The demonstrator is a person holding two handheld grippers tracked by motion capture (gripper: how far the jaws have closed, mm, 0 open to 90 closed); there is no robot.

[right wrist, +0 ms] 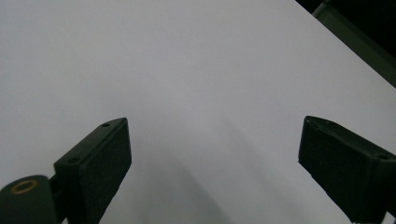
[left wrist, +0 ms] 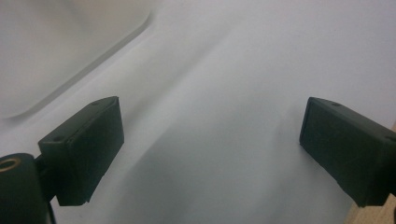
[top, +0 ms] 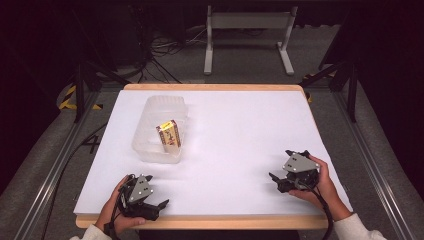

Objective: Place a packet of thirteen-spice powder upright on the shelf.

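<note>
A clear plastic tub (top: 145,150) stands on the left half of the white table (top: 235,130). Inside it a small yellow carton (top: 169,133) stands upright against the tub's right wall. My left gripper (top: 150,202) rests near the table's front left corner, a hand's length in front of the tub, open with nothing between its jaws (left wrist: 210,154). A corner of the tub (left wrist: 70,51) shows at the upper left in the left gripper view. My right gripper (top: 281,167) lies at the front right of the table, open and holding nothing (right wrist: 212,168).
The table has a wooden rim (top: 210,221) along its front and back edges. Beyond the far edge a grey metal stand (top: 247,35) and loose cables (top: 165,47) lie on the floor. Black frame legs (top: 80,90) stand to both sides of the table.
</note>
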